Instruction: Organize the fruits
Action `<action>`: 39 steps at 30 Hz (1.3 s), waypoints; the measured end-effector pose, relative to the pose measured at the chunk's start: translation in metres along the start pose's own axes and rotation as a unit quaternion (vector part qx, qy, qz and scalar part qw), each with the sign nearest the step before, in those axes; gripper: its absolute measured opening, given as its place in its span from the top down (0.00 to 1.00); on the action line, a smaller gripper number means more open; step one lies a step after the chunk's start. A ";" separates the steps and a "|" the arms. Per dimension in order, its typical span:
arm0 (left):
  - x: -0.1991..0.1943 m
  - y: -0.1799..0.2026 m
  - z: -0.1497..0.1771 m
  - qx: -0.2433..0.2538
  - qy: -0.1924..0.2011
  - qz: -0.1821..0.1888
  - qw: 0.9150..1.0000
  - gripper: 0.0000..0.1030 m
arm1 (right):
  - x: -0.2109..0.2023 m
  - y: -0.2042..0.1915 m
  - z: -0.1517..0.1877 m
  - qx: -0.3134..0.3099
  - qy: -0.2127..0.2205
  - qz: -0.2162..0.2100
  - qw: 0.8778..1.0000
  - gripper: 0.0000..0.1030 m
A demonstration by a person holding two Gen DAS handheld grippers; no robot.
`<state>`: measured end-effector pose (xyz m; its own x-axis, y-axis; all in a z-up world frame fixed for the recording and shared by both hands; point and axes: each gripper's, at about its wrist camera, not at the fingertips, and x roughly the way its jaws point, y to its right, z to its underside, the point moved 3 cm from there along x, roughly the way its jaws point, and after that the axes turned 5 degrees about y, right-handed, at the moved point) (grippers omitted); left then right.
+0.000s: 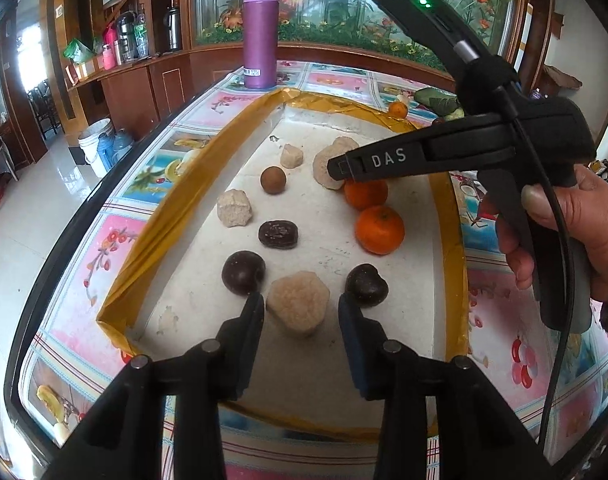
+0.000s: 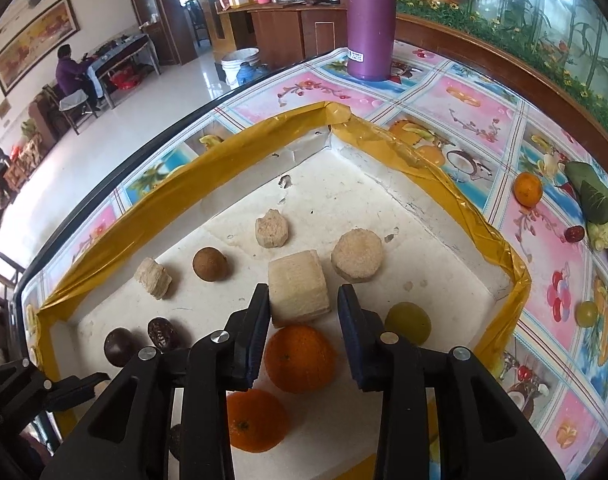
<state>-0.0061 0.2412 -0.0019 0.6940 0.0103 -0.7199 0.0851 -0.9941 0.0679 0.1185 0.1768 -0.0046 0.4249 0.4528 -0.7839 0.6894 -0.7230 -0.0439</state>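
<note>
A white tray with a gold foil rim (image 1: 175, 208) (image 2: 207, 160) holds several fruits and beige chunks. My left gripper (image 1: 299, 304) is open, its fingers on either side of a beige chunk (image 1: 297, 308), with dark round fruits (image 1: 243, 272) (image 1: 367, 284) beside the tips. My right gripper (image 2: 304, 300) is open above the tray, just over an orange (image 2: 299, 358) and in front of a beige cube (image 2: 297, 288). It shows in the left wrist view (image 1: 340, 168) above two oranges (image 1: 380, 230). A green fruit (image 2: 408, 322) lies to its right.
A purple bottle (image 1: 260, 32) (image 2: 370, 16) stands on the flowered tablecloth beyond the tray. Outside the tray on the right lie an orange (image 2: 527, 188), a leaf-wrapped bundle (image 2: 596, 204), a red date (image 2: 574, 234) and a green grape (image 2: 586, 313). The table edge runs along the left.
</note>
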 end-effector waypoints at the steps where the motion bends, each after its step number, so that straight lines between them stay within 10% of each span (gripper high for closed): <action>1: -0.002 -0.001 0.000 0.000 0.003 0.000 1.000 0.52 | -0.004 0.000 0.001 0.001 0.002 0.001 1.000 0.68; 13: -0.019 -0.017 -0.005 -0.011 0.029 0.014 0.999 0.39 | -0.092 -0.007 0.058 0.047 0.047 0.044 0.997 0.62; 17: -0.025 -0.015 -0.005 -0.013 0.033 0.018 0.999 0.38 | -0.114 -0.004 0.093 0.086 0.048 0.069 0.993 0.47; 23: -0.041 -0.001 0.000 -0.020 0.049 -0.020 0.998 0.29 | -0.129 -0.001 0.132 0.123 0.034 0.084 0.988 0.44; 26: -0.054 0.008 0.006 -0.041 0.064 -0.036 0.996 0.21 | -0.136 -0.002 0.148 0.124 0.029 0.093 0.987 0.22; 39: -0.071 0.035 0.031 -0.077 0.045 -0.093 0.992 0.13 | -0.161 -0.002 0.170 0.089 0.061 0.109 0.988 0.18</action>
<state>-0.0746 0.2021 0.0306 0.7164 0.2079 -0.6660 0.3205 -0.9460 0.0495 -0.0511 0.0167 0.0166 0.6267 0.3276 -0.7071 0.4642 -0.8857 0.0011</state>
